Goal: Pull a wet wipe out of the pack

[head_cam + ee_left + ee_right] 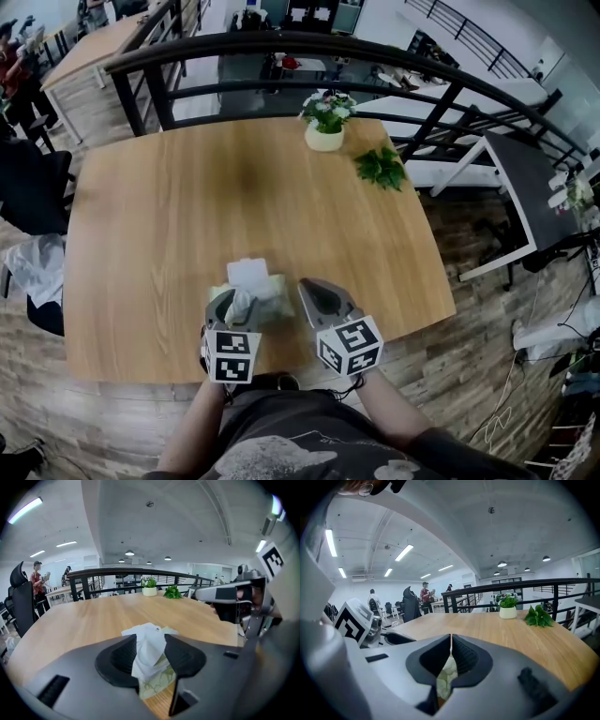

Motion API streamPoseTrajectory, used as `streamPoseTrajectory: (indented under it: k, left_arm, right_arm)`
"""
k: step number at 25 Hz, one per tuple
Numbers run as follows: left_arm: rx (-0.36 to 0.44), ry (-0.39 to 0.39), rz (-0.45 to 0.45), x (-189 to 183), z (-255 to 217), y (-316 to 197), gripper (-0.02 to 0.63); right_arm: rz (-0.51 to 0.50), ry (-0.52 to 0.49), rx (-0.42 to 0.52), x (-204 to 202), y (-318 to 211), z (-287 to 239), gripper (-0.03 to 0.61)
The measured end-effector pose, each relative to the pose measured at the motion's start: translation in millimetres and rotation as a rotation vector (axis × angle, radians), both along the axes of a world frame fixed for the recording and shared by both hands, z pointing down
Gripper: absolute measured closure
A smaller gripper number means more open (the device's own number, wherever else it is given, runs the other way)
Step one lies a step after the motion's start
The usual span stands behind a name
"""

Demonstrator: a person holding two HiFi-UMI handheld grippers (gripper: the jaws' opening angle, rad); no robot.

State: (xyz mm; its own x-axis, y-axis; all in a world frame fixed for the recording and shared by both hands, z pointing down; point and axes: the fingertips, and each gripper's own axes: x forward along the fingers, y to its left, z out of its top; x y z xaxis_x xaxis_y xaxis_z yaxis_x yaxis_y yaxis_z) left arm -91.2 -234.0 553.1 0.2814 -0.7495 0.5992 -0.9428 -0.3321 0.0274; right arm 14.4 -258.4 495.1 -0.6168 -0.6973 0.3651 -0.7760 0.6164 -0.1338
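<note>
Jaws on left gripper (150,640) were spread round the wet wipe (144,631) poking from the pack (157,686) at the table's (187,206) near edge. The right gripper's (451,644) were pressed together beside the pack. Best bet: bite low, pull straight up.

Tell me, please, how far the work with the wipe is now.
Done: a wipe already sticks up out of the pack. In hand: the left gripper has its jaws apart around that wipe, not yet pinching; the right gripper is shut beside the pack. Left: close on the wipe and pull it free.
</note>
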Motion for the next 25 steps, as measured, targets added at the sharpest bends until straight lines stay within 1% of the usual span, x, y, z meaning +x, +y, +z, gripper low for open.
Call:
streamPoseTrajectory:
  k: [1, 3, 4, 5, 10, 13, 17, 22, 23, 24, 25]
  left_arm:
    - [0.001, 0.002, -0.003, -2.3, -1.7, 0.3, 0.438]
    - [0.003, 0.003, -0.010, -8.0, -3.0, 0.9, 0.537]
    - [0.002, 0.006, -0.013, -11.3, -2.9, 1.1, 0.565]
    - [-0.002, 0.013, -0.013, -14.2, -2.6, 1.4, 0.580]
    - [-0.029, 0.067, 0.007, -21.4, -1.0, 5.0, 0.595]
    - [-0.026, 0.077, 0.018, -24.1, -0.8, 5.4, 0.597]
    - [-0.038, 0.081, 0.027, -30.4, 4.8, 7.6, 0.596]
    - [-0.072, 0.106, 0.050, -35.3, 12.1, 9.6, 0.595]
    - [-0.076, 0.105, 0.056, -35.9, 14.2, 10.2, 0.595]
    - [-0.080, 0.106, 0.061, -36.2, 15.7, 10.7, 0.595]
    - [-0.084, 0.107, 0.066, -36.3, 16.7, 11.3, 0.595]
  right_arm:
    - [-0.003, 0.003, 0.001, -1.2, -0.5, 0.4, 0.552]
    - [-0.010, 0.011, 0.002, -3.6, -1.3, 1.7, 0.552]
    - [-0.015, 0.014, 0.000, -5.1, -1.5, 3.0, 0.554]
    - [-0.024, 0.017, -0.006, -6.9, -1.6, 4.8, 0.554]
    - [-0.109, 0.017, -0.052, -23.1, 2.3, 13.0, 0.552]
    - [-0.127, 0.014, -0.073, -31.6, 3.6, 16.6, 0.552]
    - [-0.180, 0.047, -0.157, -43.3, 8.8, 34.2, 0.552]
    - [-0.202, 0.093, -0.229, -51.9, 10.4, 54.6, 0.546]
    - [-0.209, 0.098, -0.240, -54.9, 10.7, 57.5, 0.520]
    - [-0.219, 0.104, -0.250, -58.2, 11.1, 60.2, 0.462]
    - [-0.228, 0.111, -0.258, -61.3, 11.6, 62.5, 0.448]
